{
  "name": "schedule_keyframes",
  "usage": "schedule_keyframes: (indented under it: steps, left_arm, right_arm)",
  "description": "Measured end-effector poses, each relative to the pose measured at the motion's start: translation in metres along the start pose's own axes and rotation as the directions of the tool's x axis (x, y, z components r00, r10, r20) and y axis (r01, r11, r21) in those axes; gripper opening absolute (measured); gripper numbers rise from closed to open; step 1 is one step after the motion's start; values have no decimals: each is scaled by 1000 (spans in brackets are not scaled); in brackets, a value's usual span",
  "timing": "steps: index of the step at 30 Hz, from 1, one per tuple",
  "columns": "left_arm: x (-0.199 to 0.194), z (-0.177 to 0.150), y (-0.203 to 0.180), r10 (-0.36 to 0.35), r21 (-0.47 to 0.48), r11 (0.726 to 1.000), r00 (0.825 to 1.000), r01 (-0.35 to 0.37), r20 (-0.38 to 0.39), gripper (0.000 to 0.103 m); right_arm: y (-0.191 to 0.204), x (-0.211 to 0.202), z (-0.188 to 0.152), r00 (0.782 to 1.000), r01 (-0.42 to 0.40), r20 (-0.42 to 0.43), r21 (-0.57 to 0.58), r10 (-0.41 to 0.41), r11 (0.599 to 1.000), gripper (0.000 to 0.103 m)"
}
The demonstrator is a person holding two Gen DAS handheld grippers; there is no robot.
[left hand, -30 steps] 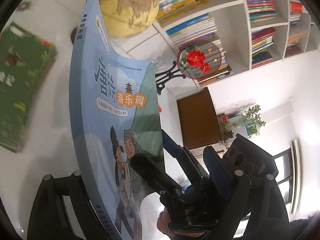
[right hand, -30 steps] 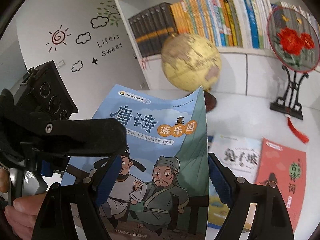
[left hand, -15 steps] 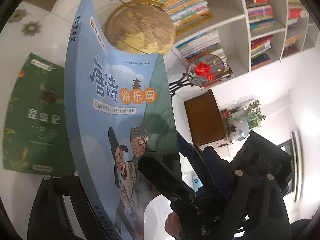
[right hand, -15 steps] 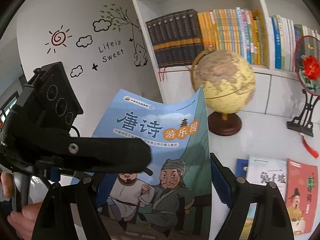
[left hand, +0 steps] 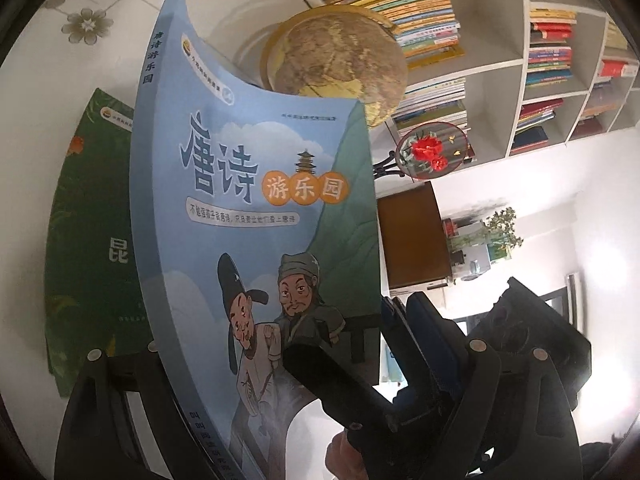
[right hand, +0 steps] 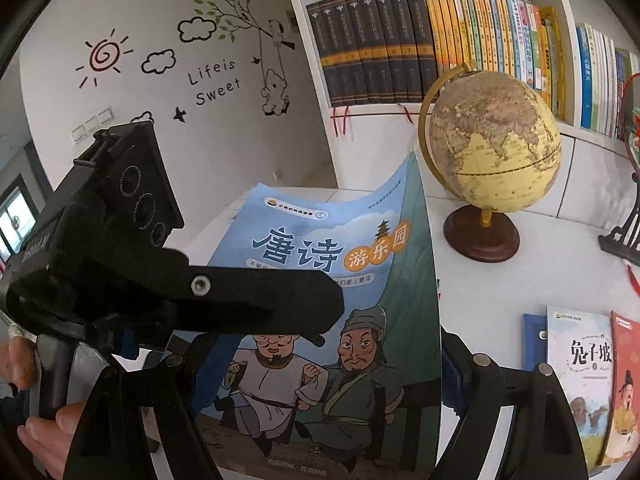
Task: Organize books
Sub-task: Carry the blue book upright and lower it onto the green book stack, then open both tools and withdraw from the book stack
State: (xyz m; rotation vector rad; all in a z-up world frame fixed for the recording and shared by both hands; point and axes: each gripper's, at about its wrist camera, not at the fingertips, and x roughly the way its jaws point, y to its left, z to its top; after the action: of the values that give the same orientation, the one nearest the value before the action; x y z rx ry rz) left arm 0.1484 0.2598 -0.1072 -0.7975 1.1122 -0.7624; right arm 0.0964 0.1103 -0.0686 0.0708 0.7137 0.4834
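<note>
- Blue book (right hand: 332, 264) is aloft and bowed, clamped between the right gripper (right hand: 332, 368) fingers. The left gripper (left hand: 280, 352) fingers straddle it; whether they press, I cannot tell.
- Over the last second it was carried across the counter (left hand: 24, 200) to the green book (left hand: 92, 240); stacking there seems likely.

My right gripper (right hand: 320, 384) straddles the raised book (right hand: 332, 280); behind it the globe (right hand: 492, 148) stands on the tabletop (right hand: 540, 272), bookshelf (right hand: 400, 120) beyond.

Bright daylight, strong fisheye warping
</note>
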Motion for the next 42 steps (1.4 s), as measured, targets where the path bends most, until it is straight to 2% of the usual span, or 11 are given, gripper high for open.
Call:
schedule_keyframes:
  steps: [9,12,17,20,25,28,31,35,40,42]
  left_arm:
    - [17,19,33,14,-13,1000,997,-15,-75,88]
    - [22,25,53,0,-74,997,996,-6,-85,87]
    - [27,27,68,47,-74,996,994,-54,-95,87]
    - [26,29,72,37,-83,995,994,-45,-102,87]
    - [23,36,70,156,-57,985,982,-163,-101,88]
    - [15,38,76,166,-78,982,981,-174,-99,88]
    - [8,38,78,192,-90,976,978,-200,-85,88]
    - [-2,35,77,276,-78,957,959,-281,-62,88]
    - [-23,21,63,421,-29,907,907,-421,23,88]
    - [-34,14,64,428,-42,904,903,-426,44,88]
  right_arm:
    - [-5,34,-8,999,18,-47,42,-16,999,85]
    - [-9,46,-11,998,24,-67,46,-21,999,85]
    - [-10,68,-16,993,31,-112,46,-25,998,85]
    - [-8,75,-20,990,59,-133,26,-55,998,85]
    - [-17,82,-28,983,89,-165,50,-80,995,85]
    - [-26,87,-35,976,97,-203,74,-81,993,85]
    - [-35,91,-43,973,76,-228,125,-46,989,83]
    - [-34,89,-48,971,86,-231,114,-58,990,83]
    - [-44,72,-49,972,100,-227,134,-68,986,83]
    - [-47,61,-50,975,96,-214,150,-63,984,83]
